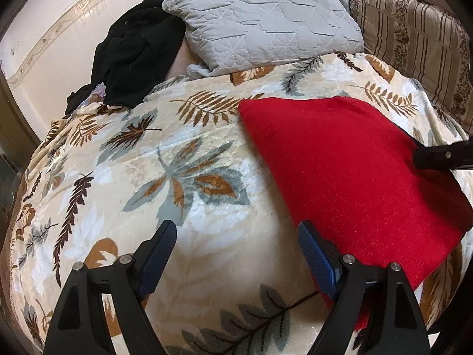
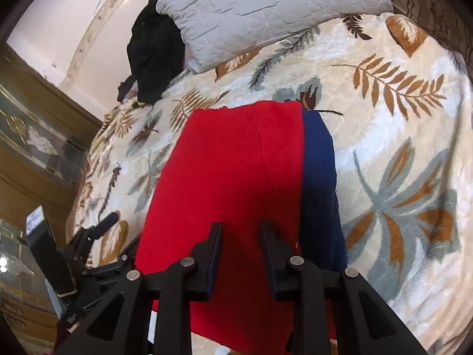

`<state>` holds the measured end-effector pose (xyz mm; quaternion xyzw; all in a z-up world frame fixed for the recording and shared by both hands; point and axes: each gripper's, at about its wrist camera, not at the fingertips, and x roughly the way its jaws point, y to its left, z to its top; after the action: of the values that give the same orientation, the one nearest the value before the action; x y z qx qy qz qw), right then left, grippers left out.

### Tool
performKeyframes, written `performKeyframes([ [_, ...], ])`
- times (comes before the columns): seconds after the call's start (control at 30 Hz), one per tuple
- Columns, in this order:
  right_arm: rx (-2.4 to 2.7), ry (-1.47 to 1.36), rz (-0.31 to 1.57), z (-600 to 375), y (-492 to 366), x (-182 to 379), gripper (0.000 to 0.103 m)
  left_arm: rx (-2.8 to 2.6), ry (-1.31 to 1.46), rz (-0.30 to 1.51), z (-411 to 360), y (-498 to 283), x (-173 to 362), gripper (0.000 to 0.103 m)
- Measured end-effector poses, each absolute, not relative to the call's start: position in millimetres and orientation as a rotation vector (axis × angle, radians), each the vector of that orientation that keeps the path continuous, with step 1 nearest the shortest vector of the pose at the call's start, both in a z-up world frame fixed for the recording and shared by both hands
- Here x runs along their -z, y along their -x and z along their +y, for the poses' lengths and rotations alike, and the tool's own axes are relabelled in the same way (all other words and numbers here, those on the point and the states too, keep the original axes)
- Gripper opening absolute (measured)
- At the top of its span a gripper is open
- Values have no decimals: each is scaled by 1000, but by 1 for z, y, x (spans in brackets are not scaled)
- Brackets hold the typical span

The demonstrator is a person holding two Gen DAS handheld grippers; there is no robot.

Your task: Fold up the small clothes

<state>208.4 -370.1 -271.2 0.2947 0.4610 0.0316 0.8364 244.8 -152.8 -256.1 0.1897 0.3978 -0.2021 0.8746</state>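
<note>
The red cloth (image 1: 348, 171) lay on the leafy blanket (image 1: 177, 177). The left gripper (image 1: 236, 236) was spread wide beside it; the right gripper (image 2: 241, 230) hung slightly apart above it.

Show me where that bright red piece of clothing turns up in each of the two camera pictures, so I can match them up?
Left wrist view: the red garment lies flat on the right half, just beyond the right finger of the left gripper.
Right wrist view: the red garment fills the centre, ahead of the right gripper, with a navy strip along its right edge.
Shared landmark: the grey quilted pillow at the top.
</note>
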Motion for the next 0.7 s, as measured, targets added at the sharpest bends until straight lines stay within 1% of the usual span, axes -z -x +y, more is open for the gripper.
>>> performKeyframes([
  [0.17,-87,-664,961,-377,-205,264,30,422,-396,830,-152,-245,256,84],
  [0.3,-93,-728,902,-390,-197,258,32,429,-389,831,-153,-246,254,84],
  [0.47,-75,-800,871,-414,-192,265,33,455,-331,834,-147,-252,243,84],
  [0.5,-75,-834,859,-422,-190,268,38,467,-311,827,-145,-253,239,84],
  [0.53,-72,-856,846,-427,-188,271,57,478,-295,823,-143,-255,236,84],
  [0.57,-55,-881,832,-434,-185,275,68,494,-279,822,-142,-257,233,84],
  [0.6,-39,-895,823,-439,-183,276,72,513,-263,827,-141,-258,232,84],
  [0.7,-44,-930,801,-450,-180,278,72,555,-224,855,-140,-263,231,84],
])
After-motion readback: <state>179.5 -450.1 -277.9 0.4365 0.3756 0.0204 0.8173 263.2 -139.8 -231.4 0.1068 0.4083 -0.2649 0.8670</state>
